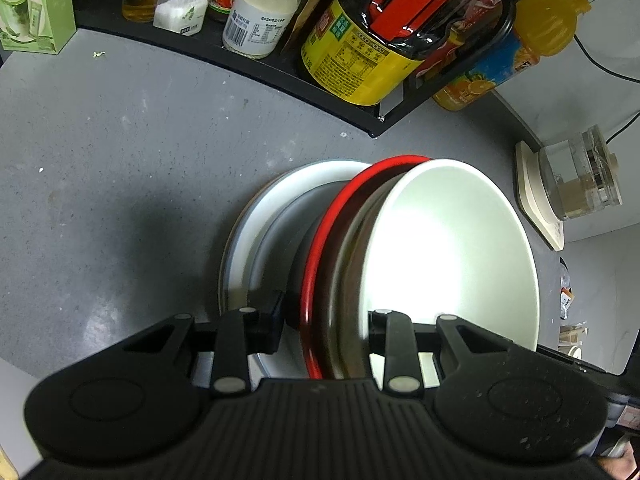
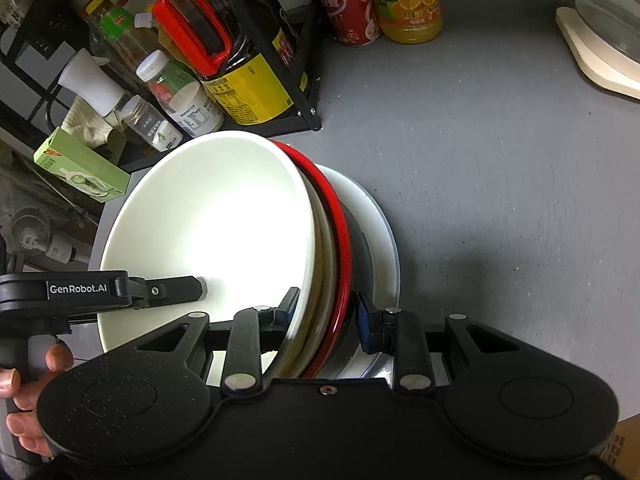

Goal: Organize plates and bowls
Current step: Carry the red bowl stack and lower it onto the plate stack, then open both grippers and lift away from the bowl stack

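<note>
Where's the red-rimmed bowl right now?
Mid-stack in both wrist views: the red-rimmed bowl sits under the white bowl, above the white plate.

1. A nested stack, white ceramic bowl [image 2: 208,220] inside a red-rimmed bowl [image 2: 340,216], sits on a white round plate [image 2: 380,216].
2. The plate rests on the grey countertop [image 2: 500,160].
3. Behind stands a black metal rack [image 1: 240,60] of bottles.

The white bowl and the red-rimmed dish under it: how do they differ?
The white bowl is plain white inside; the red-rimmed dish has a bright red edge and a dark inside. The white bowl sits on top of the nested stack, the red-rimmed dish lower. Both are round, tilted together, and clamped in both grippers' jaws.
</note>
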Demonstrator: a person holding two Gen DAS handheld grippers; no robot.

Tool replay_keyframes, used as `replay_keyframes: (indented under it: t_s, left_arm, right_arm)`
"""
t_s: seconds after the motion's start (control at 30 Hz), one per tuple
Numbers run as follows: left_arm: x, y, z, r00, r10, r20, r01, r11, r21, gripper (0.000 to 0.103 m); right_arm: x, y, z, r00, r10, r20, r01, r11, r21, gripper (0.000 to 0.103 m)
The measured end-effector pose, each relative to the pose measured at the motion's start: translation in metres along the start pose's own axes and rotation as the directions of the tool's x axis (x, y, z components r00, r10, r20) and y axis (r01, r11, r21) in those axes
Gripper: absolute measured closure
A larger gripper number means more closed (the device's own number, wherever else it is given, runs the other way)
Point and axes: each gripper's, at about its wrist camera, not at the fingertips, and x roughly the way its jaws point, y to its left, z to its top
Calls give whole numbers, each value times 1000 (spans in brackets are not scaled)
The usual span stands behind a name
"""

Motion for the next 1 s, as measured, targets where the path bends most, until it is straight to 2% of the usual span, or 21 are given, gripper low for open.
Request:
replay_keyframes:
  t_s: [0.37, 0.57, 0.7, 0.8, 0.9, 0.97, 1.0]
  left_arm:
    - [-3, 1, 5, 1000, 6, -14, -6, 1000, 8, 73]
    - [-32, -6, 18, 997, -25, 80, 21, 999, 49, 70]
    - [-48, -22, 28, 990, -24, 136, 11, 996, 93, 69]
    - [-56, -32, 30, 987, -35, 157, 14, 991, 130, 63]
    - [-62, -40, 28, 984, -26, 177, -4, 986, 164, 49]
    - [-66, -45, 24, 981, -23, 194, -15, 981, 194, 42]
    - [-68, -48, 22, 980, -22, 200, -21, 977, 211, 40]
  right_arm:
    - [-1, -5, -1, 999, 28, 23, -29, 998, 51, 69]
    - [-27, -8, 3, 994, 53, 98, -57, 998, 36, 68]
    - [-44, -17, 4, 989, 50, 141, -58, 997, 47, 62]
    - [-58, -25, 1, 983, 46, 176, -57, 997, 54, 54]
    - [-71, -33, -5, 977, 49, 208, -65, 995, 71, 51]
    - [-82, -39, -12, 972, 49, 232, -68, 995, 74, 46]
    - [-88, -43, -16, 968, 44, 245, -64, 995, 75, 40]
